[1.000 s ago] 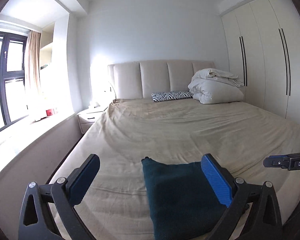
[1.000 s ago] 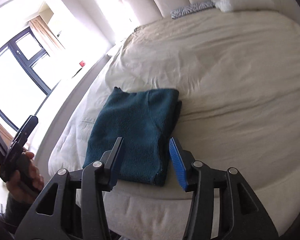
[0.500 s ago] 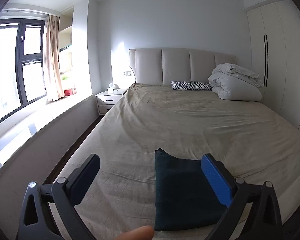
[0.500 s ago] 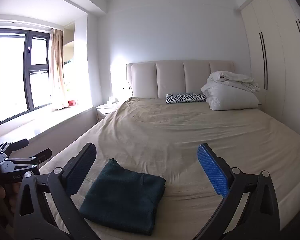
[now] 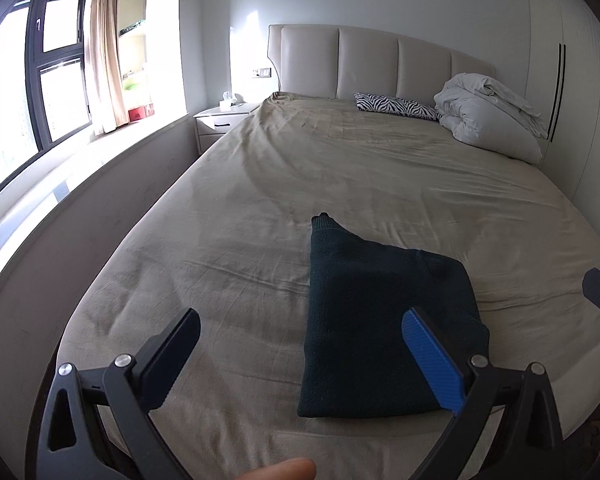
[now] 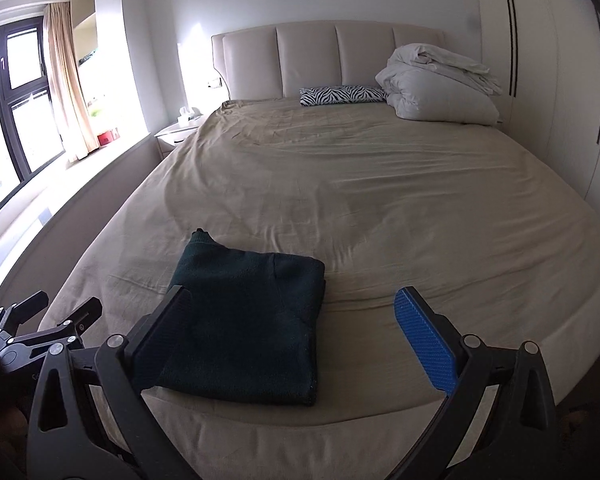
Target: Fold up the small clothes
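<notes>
Dark teal knitted garment [image 6: 244,320], folded, lies on the beige bed's [image 6: 380,184] near edge, long axis running near to far, cuff pointing far-left. Left gripper [image 5: 312,354] and right gripper [image 6: 296,328] both gape wide, holding nothing.

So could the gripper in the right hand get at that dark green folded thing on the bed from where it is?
Probably yes. The right gripper stands wide open and empty, and the folded green garment lies flat near the edge of the bed, with nothing between them.
</notes>
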Demonstrator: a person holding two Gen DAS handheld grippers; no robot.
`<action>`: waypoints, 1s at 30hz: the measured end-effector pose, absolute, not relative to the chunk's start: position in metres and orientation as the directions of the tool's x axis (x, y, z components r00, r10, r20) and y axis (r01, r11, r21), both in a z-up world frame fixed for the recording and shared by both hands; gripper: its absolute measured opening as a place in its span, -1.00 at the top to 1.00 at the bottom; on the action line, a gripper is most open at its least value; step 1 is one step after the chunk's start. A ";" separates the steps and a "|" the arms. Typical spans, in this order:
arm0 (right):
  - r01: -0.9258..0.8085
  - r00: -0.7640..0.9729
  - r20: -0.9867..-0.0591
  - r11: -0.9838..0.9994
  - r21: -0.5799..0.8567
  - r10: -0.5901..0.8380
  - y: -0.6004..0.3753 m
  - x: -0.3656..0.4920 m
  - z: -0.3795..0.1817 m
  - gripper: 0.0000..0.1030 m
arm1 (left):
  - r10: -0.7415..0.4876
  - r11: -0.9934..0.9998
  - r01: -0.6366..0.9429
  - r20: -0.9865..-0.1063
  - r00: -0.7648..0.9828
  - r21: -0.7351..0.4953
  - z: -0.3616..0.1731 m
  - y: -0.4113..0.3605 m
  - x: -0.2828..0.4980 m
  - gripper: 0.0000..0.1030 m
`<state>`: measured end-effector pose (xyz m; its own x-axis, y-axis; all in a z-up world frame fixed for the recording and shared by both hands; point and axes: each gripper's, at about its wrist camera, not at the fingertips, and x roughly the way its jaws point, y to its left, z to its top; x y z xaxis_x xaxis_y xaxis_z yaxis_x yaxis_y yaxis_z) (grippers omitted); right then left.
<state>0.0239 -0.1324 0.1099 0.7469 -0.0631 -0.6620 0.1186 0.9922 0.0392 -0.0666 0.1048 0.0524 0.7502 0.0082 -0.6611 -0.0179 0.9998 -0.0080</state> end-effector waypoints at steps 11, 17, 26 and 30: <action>0.109 0.670 -0.739 0.994 0.005 -0.070 -0.124 0.040 0.068 -1.00 | 0.036 0.999 -0.032 -0.690 0.723 0.018 0.033 0.106 -0.055 -1.00; 0.105 0.656 -0.752 0.994 0.009 -0.063 -0.125 0.043 0.061 -1.00 | 0.041 0.999 -0.032 -0.696 0.717 0.025 0.029 0.106 -0.053 -1.00; 0.104 0.651 -0.757 0.994 0.015 -0.057 -0.125 0.044 0.058 -1.00 | 0.040 0.999 -0.031 -0.697 0.716 0.025 0.027 0.107 -0.051 -1.00; 0.104 0.650 -0.758 0.995 0.013 -0.058 -0.125 0.044 0.058 -1.00 | 0.039 0.999 -0.030 -0.697 0.716 0.025 0.028 0.107 -0.051 -1.00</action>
